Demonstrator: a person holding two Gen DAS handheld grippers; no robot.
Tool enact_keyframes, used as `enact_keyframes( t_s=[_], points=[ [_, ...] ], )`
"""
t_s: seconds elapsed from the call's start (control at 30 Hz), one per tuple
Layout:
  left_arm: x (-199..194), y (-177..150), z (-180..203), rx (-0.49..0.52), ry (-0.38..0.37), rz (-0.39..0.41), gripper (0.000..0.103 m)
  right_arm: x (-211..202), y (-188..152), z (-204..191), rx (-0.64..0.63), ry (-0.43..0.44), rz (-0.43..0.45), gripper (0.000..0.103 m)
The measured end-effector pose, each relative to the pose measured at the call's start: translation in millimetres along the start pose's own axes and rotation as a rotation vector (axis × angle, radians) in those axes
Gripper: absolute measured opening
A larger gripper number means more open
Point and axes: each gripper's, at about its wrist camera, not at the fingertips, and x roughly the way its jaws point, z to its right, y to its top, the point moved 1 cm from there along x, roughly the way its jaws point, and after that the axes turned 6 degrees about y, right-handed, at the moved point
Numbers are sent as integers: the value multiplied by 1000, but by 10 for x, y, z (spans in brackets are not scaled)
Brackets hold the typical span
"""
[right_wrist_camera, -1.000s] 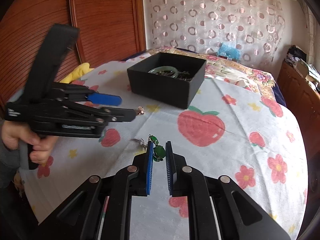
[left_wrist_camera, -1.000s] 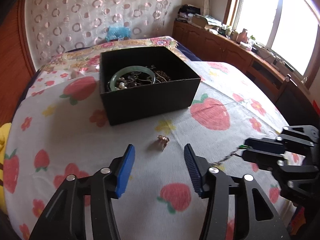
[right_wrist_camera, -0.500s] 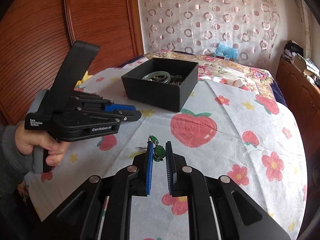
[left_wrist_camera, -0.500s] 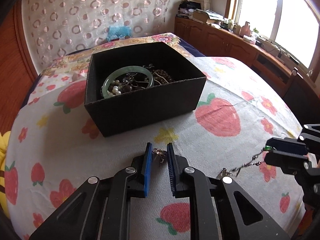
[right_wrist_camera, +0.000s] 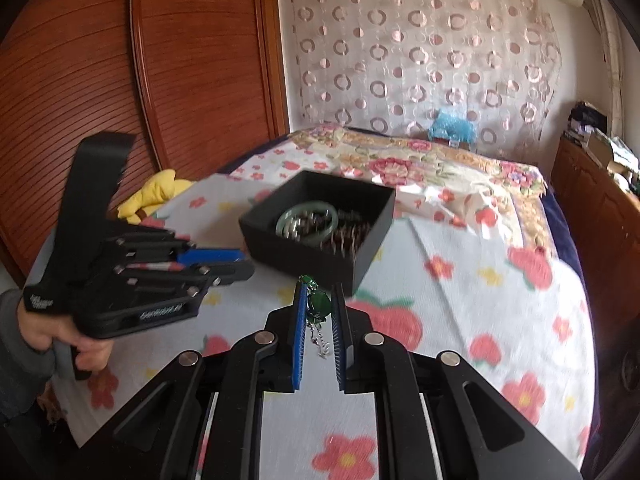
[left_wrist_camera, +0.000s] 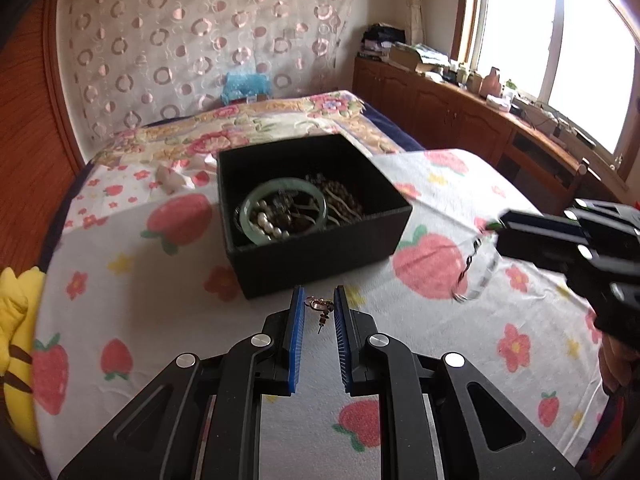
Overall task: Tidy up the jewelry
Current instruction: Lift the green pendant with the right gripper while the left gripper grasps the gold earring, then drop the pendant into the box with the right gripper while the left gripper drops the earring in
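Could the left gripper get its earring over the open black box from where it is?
Probably yes: the left gripper, shut on the earring, sits just before the black box, whose top is open; the right gripper stays off to the side.

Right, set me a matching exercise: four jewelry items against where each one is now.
Items:
1. rose-gold earring
2. green stone pendant
3. jade bangle
4. pearl strand

Places:
A. ringed by the bangle
B. pinched in the left gripper
C. lying in the black box
D. pinched in the right gripper

Pairs: 1-B, 2-D, 3-C, 4-A
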Motion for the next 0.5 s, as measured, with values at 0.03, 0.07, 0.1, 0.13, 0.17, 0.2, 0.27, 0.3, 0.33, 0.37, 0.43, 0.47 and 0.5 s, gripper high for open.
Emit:
enact_keyframes(
  t_s=[0.03,0.07,0.1,0.13,0.17,0.2,0.27,0.3,0.33,0.37,0.43,0.47,0.5],
  points=[
    [-26,25,-12,-1,3,7,14,14,64,5,-7,-4,4,14],
    [-48,43,-25,-3,4,13,14,32,133,14,-12,-8,8,14],
    [-68,59,-38,-5,6,18,14,32,179,28,-14,-8,10,14],
    [-83,72,-46,-6,8,23,14,52,241,36,-15,-6,12,14],
    [-101,94,-63,-8,11,28,14,82,314,49,-16,-2,14,14],
    [-108,103,-71,-10,12,30,14,103,359,56,-17,-1,15,14],
    [-133,124,-88,-13,17,38,14,153,440,69,-15,1,15,14],
    [-141,134,-95,-13,18,40,14,196,502,82,-13,3,15,14],
    [-146,143,-106,-12,20,42,14,222,537,88,-15,2,14,14],
    [-150,153,-120,-12,22,43,14,265,576,92,-19,-2,8,14],
    [-150,168,-142,-14,25,44,14,333,626,97,-23,-14,-1,14],
    [-150,174,-151,-15,27,45,14,374,656,108,-23,-18,-7,14],
    [-152,171,-161,-15,29,45,14,404,670,113,-23,-22,-10,14]
  ],
)
